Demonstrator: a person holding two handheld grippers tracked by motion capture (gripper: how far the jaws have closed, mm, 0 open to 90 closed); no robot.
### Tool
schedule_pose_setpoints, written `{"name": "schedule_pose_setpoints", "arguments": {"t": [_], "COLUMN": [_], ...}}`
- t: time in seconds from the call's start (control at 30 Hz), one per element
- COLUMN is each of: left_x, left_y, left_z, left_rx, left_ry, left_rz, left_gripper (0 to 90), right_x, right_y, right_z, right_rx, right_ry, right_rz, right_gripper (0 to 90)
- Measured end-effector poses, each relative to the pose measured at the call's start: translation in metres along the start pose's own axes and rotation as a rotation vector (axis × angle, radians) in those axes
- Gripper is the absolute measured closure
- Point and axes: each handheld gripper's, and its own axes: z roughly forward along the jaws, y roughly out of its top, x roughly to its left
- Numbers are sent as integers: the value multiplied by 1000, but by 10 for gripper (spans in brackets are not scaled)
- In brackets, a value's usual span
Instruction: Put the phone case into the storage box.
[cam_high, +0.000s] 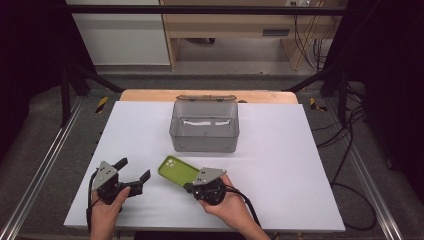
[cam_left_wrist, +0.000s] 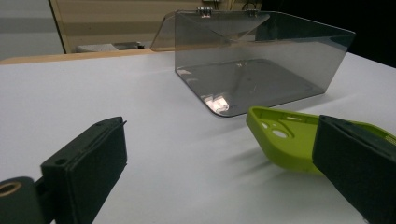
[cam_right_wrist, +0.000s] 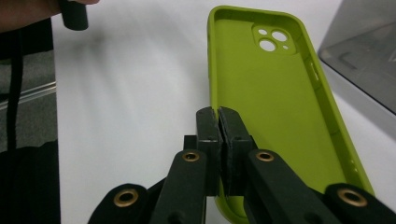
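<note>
Right claw (cam_right_wrist: 218, 122): we see its jaws pressed together on the near long edge wall of the green phone case (cam_right_wrist: 275, 107). A thin pinch on the rim, nothing more.

Left claw (cam_high: 134, 170): jaws spread wide apart, nothing between them. It sits at about 8 o'clock on the worktop (cam_high: 280, 165), its opening turned toward the case.

Phone case: it's at roughly 6 o'clock, just in front of the grey box (cam_high: 204, 126). Inside faces up, camera cut-outs at the far end. From the left gripper view it looks tipped up off the white surface at the far end, though we can't tell if the near end touches.

Long axis: in the high view it runs from the right claw up toward 10 or 11 o'clock. The camera end therefore points away from the hand (cam_high: 227, 202) that holds it.

Box: clear grey, lid swung back at 12 o'clock, mouth open. It's near the case, with a gap between them.

Key relation: the box lies at about 12 to 1 o'clock from the clamped case. We judge the right hand is the nearer one for a drop-in, if that's the aim.

Left claw's chance: the free camera end lies at its 2 o'clock, close by, for a second hold.

Risk: we reckon an edge pinch could let the case swivel.
</note>
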Motion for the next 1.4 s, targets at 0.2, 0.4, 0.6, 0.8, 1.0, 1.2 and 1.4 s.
{"name": "schedule_pose_setpoints", "arguments": {"t": [0.2,0.4,0.6,0.8,1.0,1.2,1.4], "left_x": [-5,-10,-15,-24,-33,-41,-46], "left_y": [4,9,20,40,58,78,94], "left_z": [-3,-5,-5,-2,11,23,33], "left_rx": [-24,-51,-79,-91,-69,-58,-58], "left_ry": [-8,-14,-45,-74,-90,-93,-102], "left_rz": [-4,-20,-64,-89,-137,-149,-205], "left_gripper": [20,20,20,20,23,22,29], "right_x": [-4,-9,-12,-16,-22,-25,-27], "right_y": [-6,-14,-13,1,16,26,28], "right_z": [-12,-32,-44,-51,-59,-58,-51], "right_rx": [-62,-136,-211,-294,-356,-397,-422], "right_ry": [-38,-85,-137,-195,-244,-271,-275], "right_rz": [24,66,98,129,142,144,163], "right_gripper": [880,880,880,880,880,880,880]}}
